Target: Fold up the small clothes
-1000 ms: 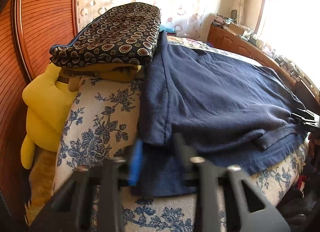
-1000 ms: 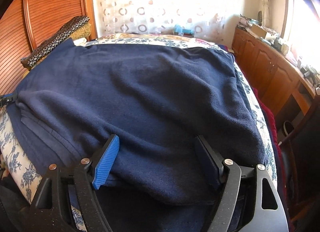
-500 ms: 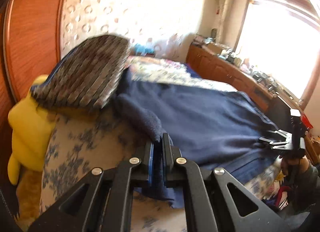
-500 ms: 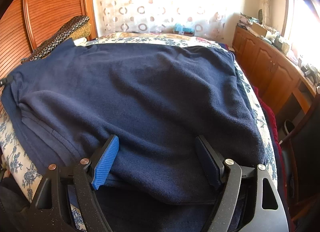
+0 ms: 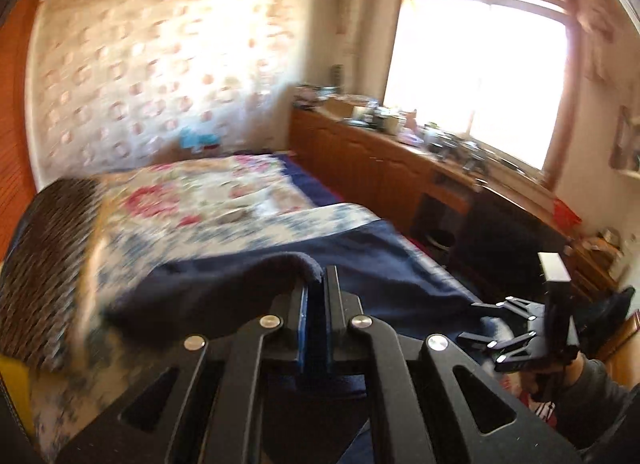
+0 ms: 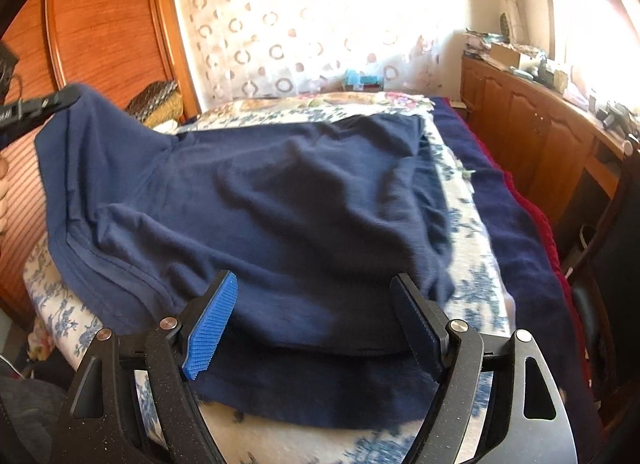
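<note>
Left wrist view: left gripper [image 5: 316, 300] clamped on navy garment [image 6: 256, 203]; right gripper [image 6: 316, 328] fingers apart; fold slowly, edges aligned

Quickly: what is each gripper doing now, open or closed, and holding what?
Left gripper: closed on a corner of the navy garment.
Right gripper: open above the garment's near edge, holding nothing.

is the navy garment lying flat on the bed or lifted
Partly lifted: the left gripper holds one corner of the navy garment up; the rest lies on the bed.
</note>
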Tool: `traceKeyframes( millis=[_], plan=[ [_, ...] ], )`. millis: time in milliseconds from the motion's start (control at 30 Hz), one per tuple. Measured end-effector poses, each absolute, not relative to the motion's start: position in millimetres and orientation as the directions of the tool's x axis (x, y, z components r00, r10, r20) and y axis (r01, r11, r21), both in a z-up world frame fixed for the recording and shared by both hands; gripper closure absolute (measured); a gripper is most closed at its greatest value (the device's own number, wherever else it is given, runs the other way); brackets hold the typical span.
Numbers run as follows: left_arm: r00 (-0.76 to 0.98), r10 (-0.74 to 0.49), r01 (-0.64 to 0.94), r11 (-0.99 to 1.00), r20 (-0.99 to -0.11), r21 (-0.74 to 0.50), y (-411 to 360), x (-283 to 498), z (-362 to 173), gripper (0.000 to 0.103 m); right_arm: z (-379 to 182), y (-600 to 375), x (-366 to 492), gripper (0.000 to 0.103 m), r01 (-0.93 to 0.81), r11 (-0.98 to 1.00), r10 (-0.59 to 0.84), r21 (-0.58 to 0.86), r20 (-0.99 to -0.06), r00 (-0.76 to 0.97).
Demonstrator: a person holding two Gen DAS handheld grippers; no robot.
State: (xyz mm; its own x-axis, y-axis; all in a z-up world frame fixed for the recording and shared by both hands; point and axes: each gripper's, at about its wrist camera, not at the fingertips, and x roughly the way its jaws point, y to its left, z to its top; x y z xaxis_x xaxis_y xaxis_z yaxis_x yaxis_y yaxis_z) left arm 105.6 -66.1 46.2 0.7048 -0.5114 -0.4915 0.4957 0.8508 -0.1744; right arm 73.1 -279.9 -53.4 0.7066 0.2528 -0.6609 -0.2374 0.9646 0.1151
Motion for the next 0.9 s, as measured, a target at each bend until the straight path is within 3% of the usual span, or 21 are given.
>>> traceKeyframes(
  millis=[300,400,567,900],
  plan=[
    [0.586,-0.608,0.647,0.749,-0.535,-0.142,-168,122,72,0.099,-40,-309,56,0.023,-0.215,0.967,0.254,0.139,-0.621,0.741],
    [0.545,-0.619,0.674,0.725,-0.565,-0.143,-179,118,66,0.088,-37,-316,53,0.023,-0.211,0.966,0.256,0.147,-0.614,0.746],
    [0.572,-0.576,0.651,0.752,-0.584,-0.103,-174,108,58,0.069,-37,-322,52,0.023,-0.202,0.968,0.250,0.148,-0.616,0.747],
    [0.655,-0.464,0.526,0.846,-0.597,-0.081,-110,98,29,0.064,-35,-304,64,0.023,-0.231,0.965,0.260,0.127,-0.618,0.742]
  ],
)
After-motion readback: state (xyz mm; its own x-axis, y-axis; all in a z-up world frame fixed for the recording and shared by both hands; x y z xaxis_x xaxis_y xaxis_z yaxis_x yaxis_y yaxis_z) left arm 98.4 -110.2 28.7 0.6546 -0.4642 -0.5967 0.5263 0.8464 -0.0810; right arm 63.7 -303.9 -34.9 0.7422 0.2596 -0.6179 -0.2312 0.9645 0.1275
